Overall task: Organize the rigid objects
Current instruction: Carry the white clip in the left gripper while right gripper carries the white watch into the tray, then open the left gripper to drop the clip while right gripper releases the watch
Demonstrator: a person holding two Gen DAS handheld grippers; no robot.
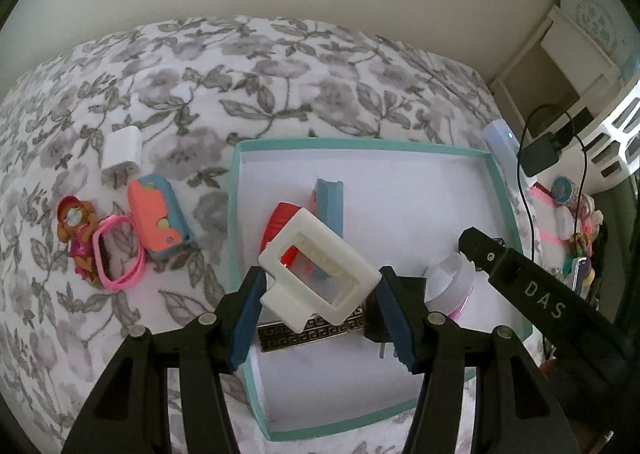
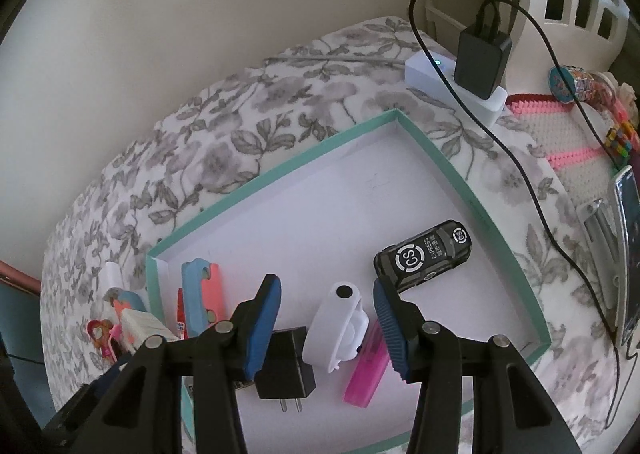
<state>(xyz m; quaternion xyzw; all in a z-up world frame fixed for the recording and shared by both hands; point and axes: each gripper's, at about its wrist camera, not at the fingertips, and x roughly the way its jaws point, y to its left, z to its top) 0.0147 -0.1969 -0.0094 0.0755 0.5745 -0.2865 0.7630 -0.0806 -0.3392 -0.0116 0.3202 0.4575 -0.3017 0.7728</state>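
The left gripper is clamped on a white plastic rectangular frame piece, chunky, with a rectangular window through it and a small tab at one corner; it hangs tilted above the near end of the shallow box with teal walls and a white floor. Below it in the box lie a red object, a blue-and-coral bar and a strip with a Greek-key pattern. The right gripper hovers over the box with its blue pads apart, gripping nothing; under it are a white round-ended case, a black plug adapter and a pink bar. A black toy car reads "CS" and "EXPRESS". The right gripper's arm in the left view reads "DAS".
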